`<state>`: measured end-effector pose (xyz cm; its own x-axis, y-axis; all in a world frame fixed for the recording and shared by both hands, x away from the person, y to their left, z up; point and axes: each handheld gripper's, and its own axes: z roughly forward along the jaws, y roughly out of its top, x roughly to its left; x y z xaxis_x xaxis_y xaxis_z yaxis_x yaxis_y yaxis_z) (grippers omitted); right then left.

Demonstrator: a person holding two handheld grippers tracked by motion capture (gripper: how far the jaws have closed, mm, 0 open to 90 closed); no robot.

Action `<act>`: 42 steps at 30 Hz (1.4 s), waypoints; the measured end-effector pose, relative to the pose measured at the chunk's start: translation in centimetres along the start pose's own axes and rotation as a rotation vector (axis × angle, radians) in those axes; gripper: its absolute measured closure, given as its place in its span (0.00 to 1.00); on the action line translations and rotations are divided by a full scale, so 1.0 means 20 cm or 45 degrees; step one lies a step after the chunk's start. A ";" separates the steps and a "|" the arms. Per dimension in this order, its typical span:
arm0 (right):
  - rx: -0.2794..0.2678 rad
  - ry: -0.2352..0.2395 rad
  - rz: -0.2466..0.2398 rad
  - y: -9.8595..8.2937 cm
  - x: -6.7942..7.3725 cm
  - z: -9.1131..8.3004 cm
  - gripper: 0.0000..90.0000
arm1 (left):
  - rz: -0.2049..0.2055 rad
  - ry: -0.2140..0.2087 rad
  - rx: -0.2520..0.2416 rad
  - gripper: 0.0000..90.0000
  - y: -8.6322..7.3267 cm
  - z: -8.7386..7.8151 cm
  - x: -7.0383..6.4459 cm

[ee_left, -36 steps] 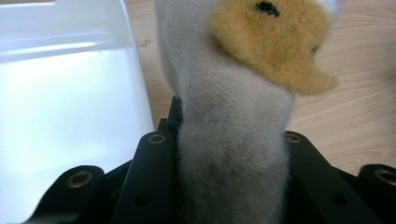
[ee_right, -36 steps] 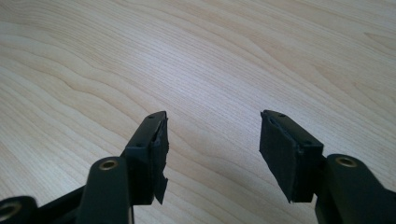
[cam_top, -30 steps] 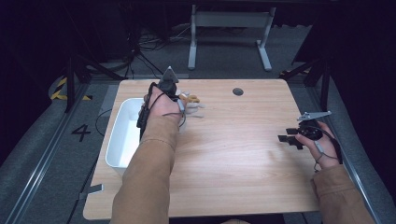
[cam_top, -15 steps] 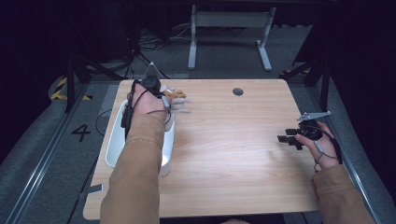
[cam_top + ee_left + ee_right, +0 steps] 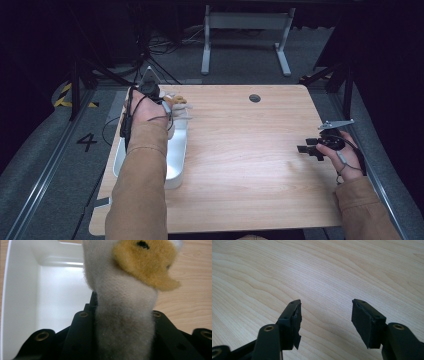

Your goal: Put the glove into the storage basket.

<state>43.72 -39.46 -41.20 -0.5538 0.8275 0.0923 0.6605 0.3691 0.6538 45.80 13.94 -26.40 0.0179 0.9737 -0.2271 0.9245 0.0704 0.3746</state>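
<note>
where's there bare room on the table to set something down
The wooden table is bare between the white bin and the open right gripper, up to its round hole. It's crowded at the left edge, where the left gripper holds a plush toy.

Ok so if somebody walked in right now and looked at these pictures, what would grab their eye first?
Probably the plush toy, grey with an orange-brown patch, clamped between the jaws of the left gripper over the far end of the white bin at the table's left edge. After that, the right gripper, jaws apart with nothing between them, held above the bare wooden table near its right side.
</note>
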 end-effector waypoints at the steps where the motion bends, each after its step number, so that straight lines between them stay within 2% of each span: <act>1: -0.001 0.001 0.000 0.00 0.00 0.00 0.47 | -0.015 0.009 -0.002 0.78 0.00 0.01 0.01; 3: 0.001 0.006 -0.002 0.00 0.00 0.00 0.47 | -0.048 0.029 -0.015 0.78 -0.01 0.02 0.04; 4: 0.000 0.005 -0.001 0.00 0.00 0.00 0.47 | -0.048 0.029 -0.015 0.78 -0.01 0.02 0.04; 5: 0.001 0.005 0.000 0.00 0.00 0.01 0.47 | -0.078 0.030 -0.015 0.78 -0.01 0.03 0.06; 6: 0.001 0.005 0.000 0.00 0.00 0.01 0.47 | -0.078 0.030 -0.015 0.78 -0.01 0.03 0.06; 7: 0.005 0.002 0.004 0.00 0.00 0.01 0.47 | -0.103 0.024 -0.027 0.78 -0.02 0.05 0.09; 12: 0.007 0.004 0.006 -0.01 0.00 0.01 0.47 | -0.147 0.034 -0.017 0.78 -0.03 0.08 0.14; 15: 0.008 0.003 0.009 -0.01 -0.01 0.01 0.47 | -0.175 0.064 -0.013 0.78 -0.05 0.10 0.18; 19: 0.020 -0.002 0.007 -0.01 -0.01 0.02 0.47 | -0.206 0.049 -0.018 0.78 -0.08 0.12 0.20; 22: 0.021 -0.001 0.010 -0.01 -0.01 0.02 0.47 | -0.212 0.043 -0.015 0.78 -0.09 0.14 0.22; 23: 0.023 0.005 0.012 -0.01 -0.01 0.02 0.47 | -0.227 0.029 -0.013 0.78 -0.11 0.17 0.23; 27: 0.023 0.002 0.008 -0.01 -0.01 0.02 0.47 | -0.230 0.032 0.011 0.78 -0.13 0.23 0.25; 35: 0.030 0.004 0.013 -0.02 -0.02 0.03 0.47 | -0.236 0.033 0.023 0.78 -0.15 0.28 0.27; 42: 0.034 0.002 0.013 -0.02 -0.01 0.03 0.46 | -0.262 0.032 0.045 0.78 -0.19 0.38 0.29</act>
<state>43.94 -39.53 -41.85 -0.5481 0.8304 0.1001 0.6791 0.3719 0.6329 45.33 17.59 -35.94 -0.1817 0.9446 -0.2732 0.9204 0.2612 0.2908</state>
